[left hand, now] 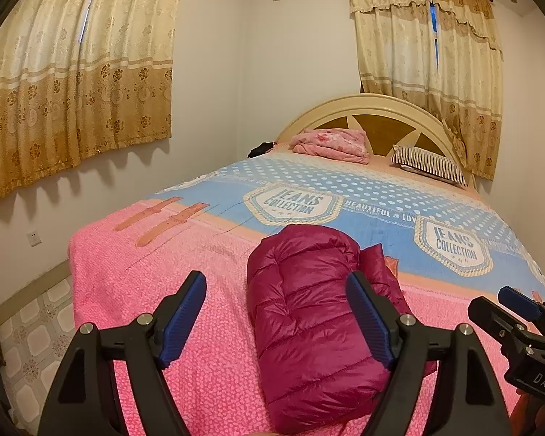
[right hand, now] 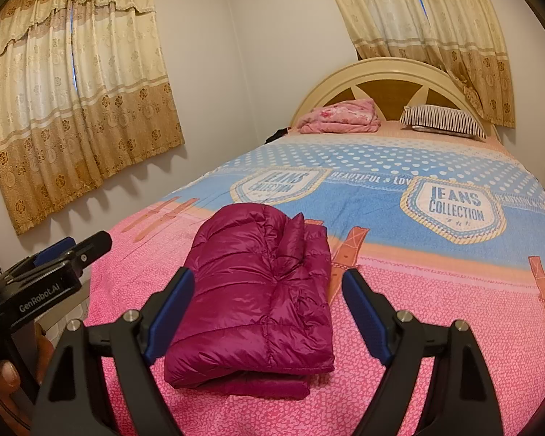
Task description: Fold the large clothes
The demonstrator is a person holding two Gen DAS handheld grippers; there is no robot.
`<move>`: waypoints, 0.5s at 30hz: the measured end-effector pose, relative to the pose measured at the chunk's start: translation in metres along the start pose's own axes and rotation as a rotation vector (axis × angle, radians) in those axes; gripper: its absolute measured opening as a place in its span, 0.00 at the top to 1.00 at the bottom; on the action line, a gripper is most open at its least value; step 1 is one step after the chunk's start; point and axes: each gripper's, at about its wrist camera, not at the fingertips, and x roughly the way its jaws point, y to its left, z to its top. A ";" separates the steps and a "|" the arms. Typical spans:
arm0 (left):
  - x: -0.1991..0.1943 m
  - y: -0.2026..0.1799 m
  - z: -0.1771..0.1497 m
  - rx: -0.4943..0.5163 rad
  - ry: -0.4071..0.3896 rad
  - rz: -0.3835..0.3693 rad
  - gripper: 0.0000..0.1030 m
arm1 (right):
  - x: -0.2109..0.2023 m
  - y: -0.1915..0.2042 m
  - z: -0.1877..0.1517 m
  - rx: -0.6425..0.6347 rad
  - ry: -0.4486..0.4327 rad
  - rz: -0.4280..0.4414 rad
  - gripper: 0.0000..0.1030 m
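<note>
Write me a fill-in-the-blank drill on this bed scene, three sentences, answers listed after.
1. The folded magenta down jacket lies on the ____ part of the bedspread.
2. Both the left gripper and the right gripper have their jaws ____, holding nothing.
3. The pillow by the headboard has a ____ pattern.

Missing words: pink; open; striped

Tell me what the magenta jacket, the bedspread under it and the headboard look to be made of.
Magenta jacket: thin, glossy synthetic shell, probably nylon, quilted into puffy stitched channels, so likely padded with down or fibre.
Bedspread: soft, matte printed fabric with a slightly nubby surface; fleece or cotton, unclear.
Headboard: cream painted or lacquered arched frame, seemingly wood, around brown inset panels.
</note>
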 end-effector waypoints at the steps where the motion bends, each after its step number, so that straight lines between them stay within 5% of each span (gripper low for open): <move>1: -0.001 0.000 0.000 0.000 0.000 -0.001 0.22 | 0.000 -0.001 0.001 -0.001 0.000 0.001 0.17; 15: 0.002 0.002 -0.001 0.013 -0.002 0.016 0.13 | -0.001 0.000 0.001 -0.006 0.004 0.003 0.17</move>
